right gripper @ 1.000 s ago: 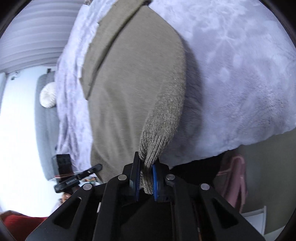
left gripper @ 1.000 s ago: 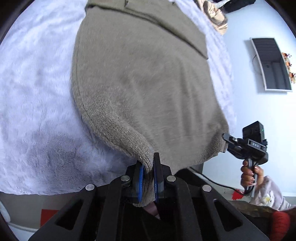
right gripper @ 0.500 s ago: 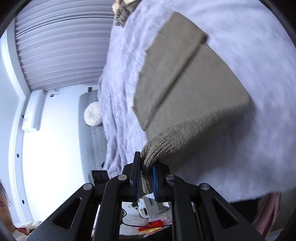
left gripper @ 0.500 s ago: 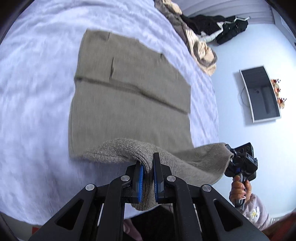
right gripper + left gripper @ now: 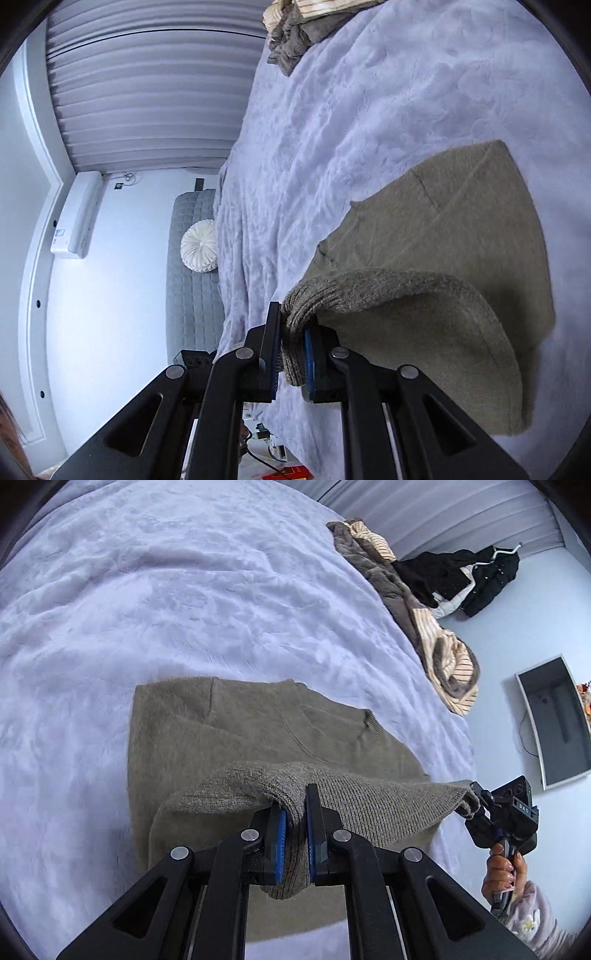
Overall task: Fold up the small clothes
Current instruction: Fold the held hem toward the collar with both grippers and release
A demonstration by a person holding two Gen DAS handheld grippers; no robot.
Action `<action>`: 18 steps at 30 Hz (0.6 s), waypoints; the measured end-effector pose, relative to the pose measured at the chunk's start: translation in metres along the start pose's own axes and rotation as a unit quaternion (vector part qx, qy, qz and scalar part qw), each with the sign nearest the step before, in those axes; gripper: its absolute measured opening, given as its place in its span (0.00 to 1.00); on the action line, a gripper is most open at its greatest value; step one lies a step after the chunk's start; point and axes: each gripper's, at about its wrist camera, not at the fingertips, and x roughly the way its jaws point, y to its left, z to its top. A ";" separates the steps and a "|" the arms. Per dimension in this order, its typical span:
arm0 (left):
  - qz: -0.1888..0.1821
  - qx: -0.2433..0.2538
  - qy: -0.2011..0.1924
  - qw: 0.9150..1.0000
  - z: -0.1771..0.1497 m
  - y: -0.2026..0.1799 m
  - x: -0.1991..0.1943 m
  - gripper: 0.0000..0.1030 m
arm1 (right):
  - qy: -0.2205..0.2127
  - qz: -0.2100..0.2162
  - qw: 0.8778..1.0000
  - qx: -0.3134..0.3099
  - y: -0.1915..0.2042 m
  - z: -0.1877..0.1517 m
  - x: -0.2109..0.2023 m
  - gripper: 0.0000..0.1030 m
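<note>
An olive-brown knit sweater [image 5: 236, 734] lies on a fluffy lilac bedspread [image 5: 155, 602], sleeves folded in. My left gripper [image 5: 293, 821] is shut on one corner of its ribbed hem, lifted above the body. My right gripper [image 5: 291, 341] is shut on the other hem corner; it also shows in the left wrist view [image 5: 480, 805], at the right end of the raised hem. The hem is carried over the sweater [image 5: 461, 236] towards its collar end. The part under the raised fold is hidden.
A pile of other clothes [image 5: 417, 602] lies at the far side of the bed, also in the right wrist view [image 5: 295, 37]. A dark jacket [image 5: 476, 576] lies beyond it. A grey headboard with a white round cushion [image 5: 199, 245] stands past the bed's edge.
Both grippers have carried the hem up and forward over the sweater. The sweater hung stretched before; its body now lies flat on the bed with the lower part doubling over.
</note>
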 end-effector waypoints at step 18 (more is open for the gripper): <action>0.108 0.006 -0.073 0.992 0.020 0.008 0.016 0.76 | -0.007 -0.024 0.999 0.029 -0.055 0.067 0.041 0.38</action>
